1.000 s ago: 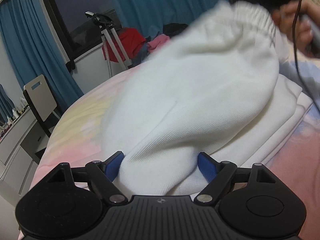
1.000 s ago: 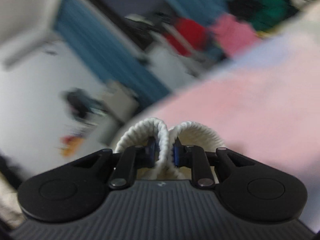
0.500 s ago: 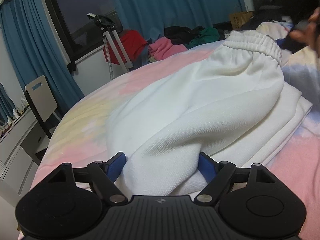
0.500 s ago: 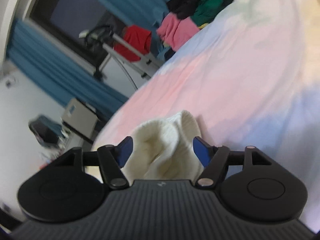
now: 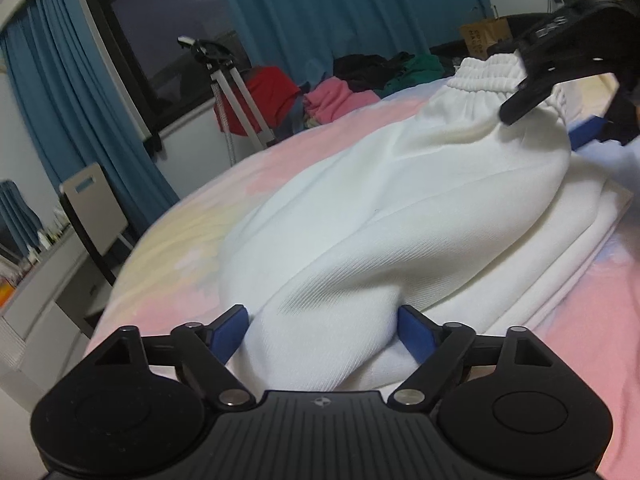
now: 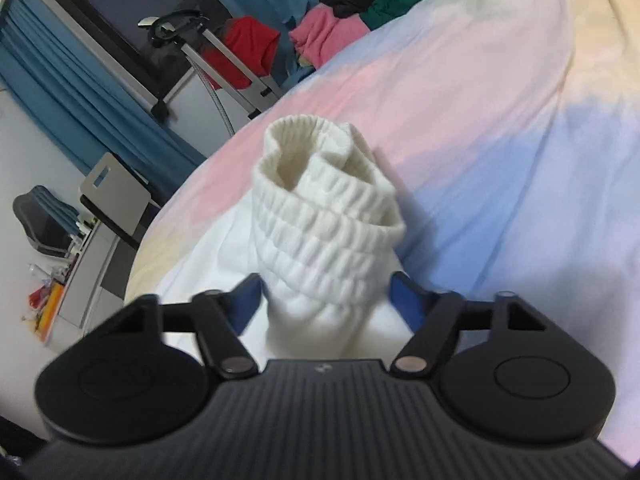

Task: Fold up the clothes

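Observation:
White sweatpants lie folded in layers on the pastel bedsheet. One rounded fold of them sits between the blue pads of my left gripper, which stands open around it. Their ribbed elastic waistband bunches upright between the spread fingers of my right gripper, also open. In the left wrist view the right gripper hovers at the waistband at the far end of the pile.
Red, pink, green and black clothes are heaped past the bed's far edge. A metal stand is by the dark window. A chair and desk are on the left. Bare sheet stretches right of the waistband.
My right gripper carried the waistband over onto the folded pile, then opened and let it go. The left gripper has stayed open around the same fold.

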`<state>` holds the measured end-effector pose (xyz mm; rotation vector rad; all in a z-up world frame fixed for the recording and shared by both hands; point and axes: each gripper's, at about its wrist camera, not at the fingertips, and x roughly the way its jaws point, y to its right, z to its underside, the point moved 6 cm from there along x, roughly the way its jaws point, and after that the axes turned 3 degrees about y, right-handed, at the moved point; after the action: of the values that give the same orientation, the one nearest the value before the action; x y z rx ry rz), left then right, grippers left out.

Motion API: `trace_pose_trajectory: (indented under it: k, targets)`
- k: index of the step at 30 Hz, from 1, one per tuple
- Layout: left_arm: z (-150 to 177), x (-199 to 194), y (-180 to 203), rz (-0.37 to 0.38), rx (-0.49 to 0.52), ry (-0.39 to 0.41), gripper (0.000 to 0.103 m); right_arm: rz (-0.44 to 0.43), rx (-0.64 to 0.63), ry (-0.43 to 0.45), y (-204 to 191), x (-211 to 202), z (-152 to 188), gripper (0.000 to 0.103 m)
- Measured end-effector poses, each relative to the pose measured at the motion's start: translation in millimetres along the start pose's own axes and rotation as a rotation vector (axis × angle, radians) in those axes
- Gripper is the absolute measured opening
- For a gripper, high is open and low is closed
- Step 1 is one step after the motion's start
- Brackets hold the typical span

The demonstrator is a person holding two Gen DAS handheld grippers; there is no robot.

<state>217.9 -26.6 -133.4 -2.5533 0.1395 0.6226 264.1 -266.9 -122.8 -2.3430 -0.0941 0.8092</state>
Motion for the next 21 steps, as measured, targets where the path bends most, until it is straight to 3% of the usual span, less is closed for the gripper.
trace_pose_trajectory:
  k: [3,6,14,17,19,21]
  targets:
    - [-0.1,2.8,2.6,-0.018,0.002,0.005,0.088,0.029,-0.069,0.036,-5.4,2.2,-1.4,0.04]
    - [-0.3,5.0,4.8,-0.035,0.002,0.01,0.088,0.017,-0.134,0.053,-12.1,-8.6,-4.6,0.032]
    - [-7.3,0.3,13.3,-0.056,0.069,0.101,0.088,-0.143,-0.092,0.134,-29.0,-49.4,-23.9,0.028]
    - [-8.1,4.1,14.3,-0.11,0.112,0.114,0.088,-0.185,-0.06,0.147,-33.7,-54.8,-29.2,0.028]
    - [-7.7,8.9,7.5,-0.106,0.077,0.098,0.081,-0.179,-0.048,0.145,-31.8,-53.0,-30.2,0.028]
    - [-7.6,11.4,-1.4,-0.084,0.029,0.083,0.054,-0.158,-0.029,0.129,-24.2,-50.4,-26.4,0.028]
